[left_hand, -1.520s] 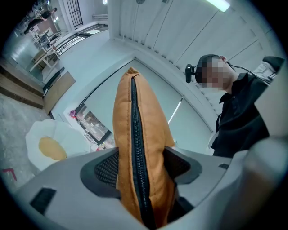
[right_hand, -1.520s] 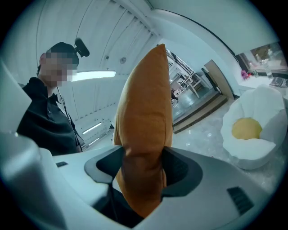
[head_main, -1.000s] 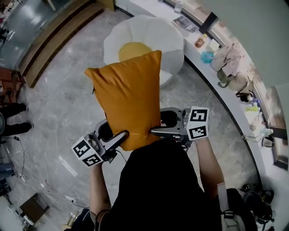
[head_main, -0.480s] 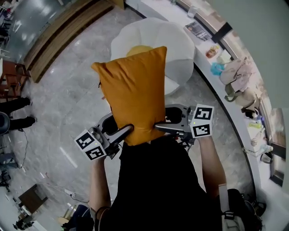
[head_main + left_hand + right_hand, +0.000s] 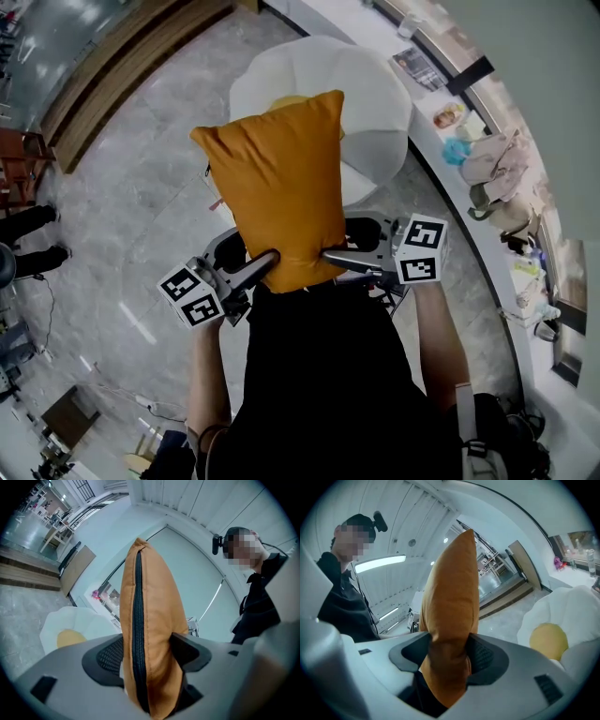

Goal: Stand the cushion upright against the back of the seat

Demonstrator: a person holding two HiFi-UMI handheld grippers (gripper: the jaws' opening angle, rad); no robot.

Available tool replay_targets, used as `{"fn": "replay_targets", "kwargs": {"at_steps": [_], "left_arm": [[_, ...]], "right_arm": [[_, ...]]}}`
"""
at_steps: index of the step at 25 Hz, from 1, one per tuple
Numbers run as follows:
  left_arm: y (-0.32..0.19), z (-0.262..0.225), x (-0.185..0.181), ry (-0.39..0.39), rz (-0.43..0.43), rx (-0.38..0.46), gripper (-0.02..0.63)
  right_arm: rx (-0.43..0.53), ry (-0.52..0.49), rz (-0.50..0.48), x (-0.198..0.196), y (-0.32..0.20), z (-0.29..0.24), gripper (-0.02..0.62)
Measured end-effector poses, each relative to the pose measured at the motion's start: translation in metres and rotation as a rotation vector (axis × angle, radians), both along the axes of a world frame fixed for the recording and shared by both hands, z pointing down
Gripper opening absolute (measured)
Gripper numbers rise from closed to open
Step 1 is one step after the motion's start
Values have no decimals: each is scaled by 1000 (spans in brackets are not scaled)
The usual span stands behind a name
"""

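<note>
Carrying the orange cushion (image 5: 277,183) toward the white seat (image 5: 375,103) is, as I judge it, the step in hand. The cushion hangs in the air in front of the person, upright, held by its lower edge and not touching the seat. The left gripper (image 5: 262,265) has its fingers closed on the lower corner at the zip side. The right gripper (image 5: 330,255) grips the opposite lower corner, and its fingers have just been closing a little more on the cushion between them. To do it well, I would hold both grips low and level so the cushion does not twist, bring it over the yellow centre (image 5: 284,100) of the seat, set the bottom edge down close to the back, and lean the top against it before letting go. Which side of this round seat is the back I cannot tell surely. Releasing both sides together seems wise, because a soft cushion may tip forward. For room, the grey floor (image 5: 131,178) on the left is wide and open, but the curved bench (image 5: 486,246) with bags (image 5: 497,159) runs just beside the seat on the right, so there is less freedom there.
</note>
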State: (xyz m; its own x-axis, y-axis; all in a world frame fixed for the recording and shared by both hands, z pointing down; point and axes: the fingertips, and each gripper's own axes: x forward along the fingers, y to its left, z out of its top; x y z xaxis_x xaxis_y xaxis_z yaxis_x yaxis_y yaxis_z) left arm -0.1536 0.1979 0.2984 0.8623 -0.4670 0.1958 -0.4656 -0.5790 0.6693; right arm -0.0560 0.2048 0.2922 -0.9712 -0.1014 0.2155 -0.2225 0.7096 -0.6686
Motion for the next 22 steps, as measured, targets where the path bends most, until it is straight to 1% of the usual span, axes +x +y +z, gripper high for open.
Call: {"fn": "replay_targets", "kwargs": {"at_steps": [4,6,11,13,15,17,22], "left_arm": [[-58,-2,-19,3,33,22,311],[-89,-7,-30,4,64,36,298],[-156,-22,-52,4,160,103,267],[-173,-27,-60,31,203,114,256],[-187,-32,-67,75,242,120,251],[-201,-32,-69,106,272,119,249],[-225,-25,-62,103,321,106,250]], "right_arm": [[-7,7,54,-19,-53,0,268],[1,13,84,-30,-82,-5,268],[42,38,151,-55,-142,-18,275],[58,44,184,-63,-157,-24,279],[64,36,222,-69,-170,-28,286],[64,30,266,-70,-181,-29,290],[65,82,372,-61,-200,-22,295]]}}
